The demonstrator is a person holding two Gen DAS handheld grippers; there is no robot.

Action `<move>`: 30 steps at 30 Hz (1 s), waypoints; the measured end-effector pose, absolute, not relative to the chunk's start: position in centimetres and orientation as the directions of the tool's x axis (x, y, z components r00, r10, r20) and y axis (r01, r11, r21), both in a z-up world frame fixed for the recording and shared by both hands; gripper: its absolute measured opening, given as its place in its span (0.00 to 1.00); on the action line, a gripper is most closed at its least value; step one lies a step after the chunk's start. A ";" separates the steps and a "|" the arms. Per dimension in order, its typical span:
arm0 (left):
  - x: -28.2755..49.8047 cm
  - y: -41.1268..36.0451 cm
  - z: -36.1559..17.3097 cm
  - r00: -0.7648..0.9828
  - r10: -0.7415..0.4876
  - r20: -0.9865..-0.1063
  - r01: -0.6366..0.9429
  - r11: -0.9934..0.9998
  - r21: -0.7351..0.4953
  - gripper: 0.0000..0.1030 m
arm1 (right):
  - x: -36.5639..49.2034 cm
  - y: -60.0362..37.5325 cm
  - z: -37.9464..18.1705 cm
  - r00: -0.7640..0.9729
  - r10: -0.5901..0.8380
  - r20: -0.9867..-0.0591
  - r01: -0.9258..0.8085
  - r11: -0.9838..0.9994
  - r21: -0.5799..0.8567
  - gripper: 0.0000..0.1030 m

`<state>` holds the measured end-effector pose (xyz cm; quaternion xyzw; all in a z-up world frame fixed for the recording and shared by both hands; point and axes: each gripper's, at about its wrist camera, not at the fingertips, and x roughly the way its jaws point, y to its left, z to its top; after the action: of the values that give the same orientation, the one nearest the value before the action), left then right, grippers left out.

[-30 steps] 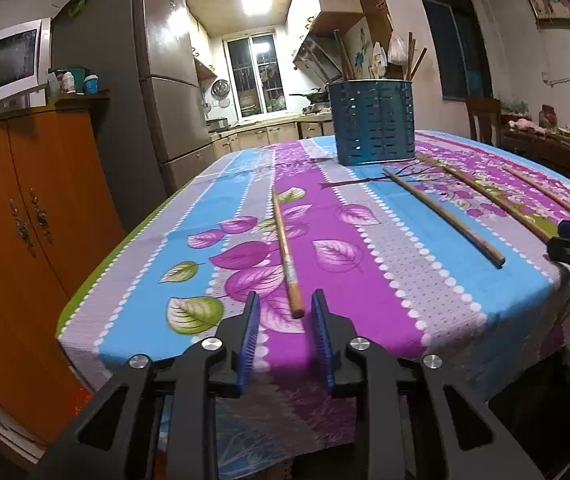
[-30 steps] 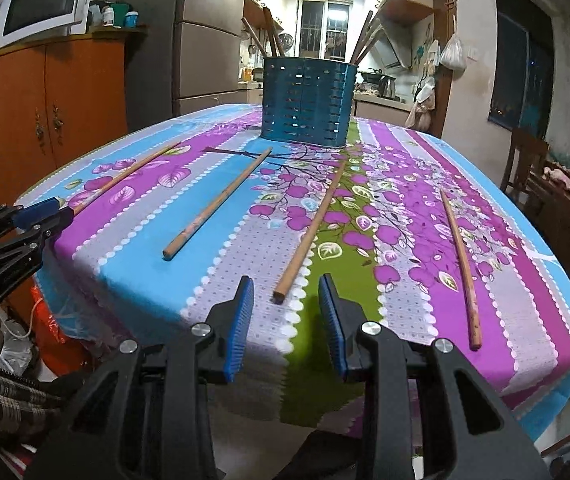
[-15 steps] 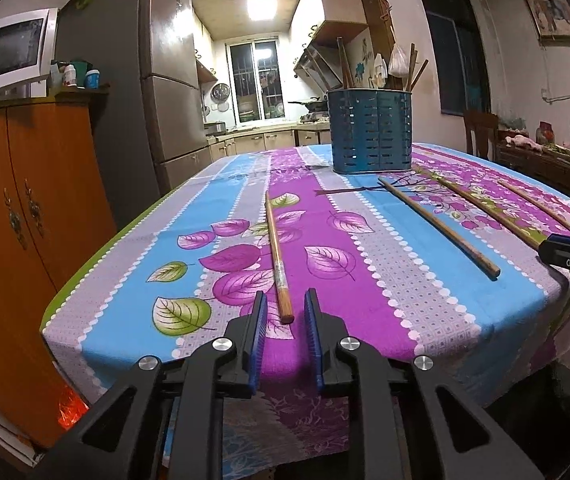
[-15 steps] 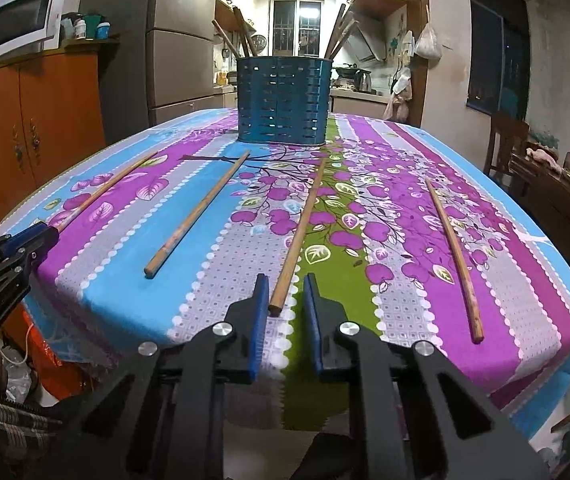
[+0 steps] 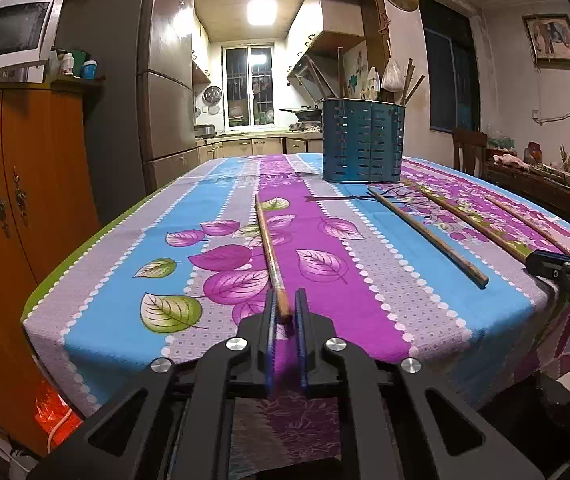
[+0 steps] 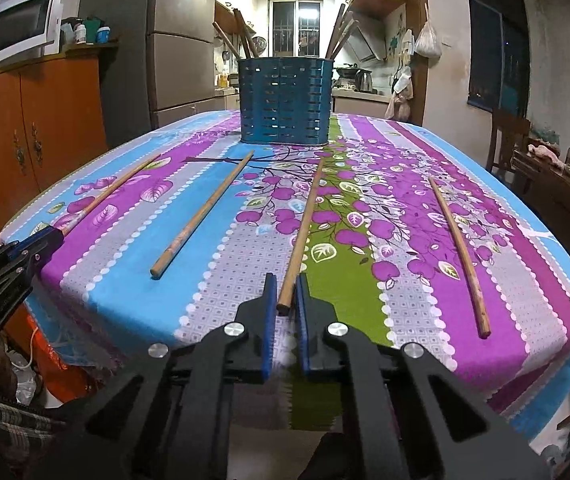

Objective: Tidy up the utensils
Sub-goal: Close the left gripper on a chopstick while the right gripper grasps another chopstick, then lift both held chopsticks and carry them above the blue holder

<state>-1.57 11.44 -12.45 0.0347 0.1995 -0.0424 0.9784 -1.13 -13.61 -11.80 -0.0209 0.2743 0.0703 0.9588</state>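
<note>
Wooden chopsticks lie on the flowered tablecloth in front of a blue slotted utensil holder (image 5: 361, 144) (image 6: 285, 100) that has several sticks standing in it. My left gripper (image 5: 286, 302) has its jaws closing in, pads pinching the near end of the leftmost chopstick (image 5: 267, 240), which still rests on the cloth. My right gripper (image 6: 285, 290) is closing the same way on the near end of a middle chopstick (image 6: 305, 224). A loose chopstick (image 6: 201, 216) lies between the two held ones, and another chopstick (image 6: 461, 248) lies to the right.
The table edge (image 5: 97, 344) runs just under both grippers. An orange cupboard (image 5: 13, 208) with a microwave on top stands left, a grey fridge (image 5: 165, 92) behind it. A wooden chair (image 6: 509, 140) and a cluttered sideboard (image 5: 545, 184) stand to the right.
Both grippers' jaws have narrowed from well apart to pinching the chopstick ends. Neither hand has shifted along the table.
</note>
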 end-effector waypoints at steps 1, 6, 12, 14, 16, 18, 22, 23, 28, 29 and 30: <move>-1.6 11.4 -12.4 0.917 -0.068 -0.394 0.097 0.994 0.054 0.08 | -1.1 -13.7 -11.8 0.840 0.126 -0.528 -0.145 0.989 0.005 0.06; -1.9 11.3 -12.1 0.918 -0.053 -0.392 0.087 0.994 0.067 0.08 | -1.2 -14.3 -11.7 0.840 0.135 -0.526 -0.140 0.990 0.031 0.05; -2.5 11.0 -10.3 0.933 -0.038 -0.357 0.077 0.993 0.095 0.08 | -2.1 -15.1 -11.0 0.860 0.134 -0.493 -0.132 0.991 0.038 0.05; -2.6 10.9 -9.8 0.937 -0.037 -0.346 0.076 0.992 0.100 0.08 | -2.4 -15.2 -10.7 0.869 0.131 -0.477 -0.132 0.991 0.030 0.05; -2.8 10.9 -9.0 0.942 -0.042 -0.333 0.078 0.993 0.094 0.08 | -2.9 -15.3 -10.2 0.879 0.128 -0.459 -0.133 0.991 0.022 0.05; -3.1 10.8 -8.2 0.947 -0.043 -0.317 0.076 0.993 0.090 0.08 | -3.4 -15.4 -9.7 0.892 0.126 -0.435 -0.136 0.991 0.010 0.05; -3.6 10.9 -6.9 0.956 -0.050 -0.290 0.074 0.995 0.072 0.08 | -4.2 -15.5 -8.4 0.914 0.118 -0.387 -0.137 0.990 -0.020 0.05; -3.7 11.0 -6.5 0.959 -0.051 -0.279 0.073 0.995 0.069 0.08 | -4.3 -15.6 -8.0 0.920 0.120 -0.373 -0.138 0.990 -0.023 0.05; -4.4 11.2 -4.6 0.968 -0.056 -0.246 0.070 0.996 0.050 0.08 | -5.2 -16.0 -5.7 0.945 0.128 -0.301 -0.146 0.988 -0.039 0.05; -4.4 11.3 -4.2 0.968 -0.057 -0.242 0.070 0.997 0.043 0.08 | -5.4 -16.1 -5.1 0.949 0.133 -0.285 -0.150 0.988 -0.041 0.05; -4.4 11.5 -3.6 0.969 -0.058 -0.240 0.067 0.997 0.031 0.08 | -5.5 -16.2 -4.7 0.952 0.136 -0.273 -0.153 0.987 -0.042 0.05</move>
<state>-4.43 11.47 -3.58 0.0196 0.1202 -0.0316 0.9920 -5.50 -16.19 -4.69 -0.0312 0.1362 0.0730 0.9875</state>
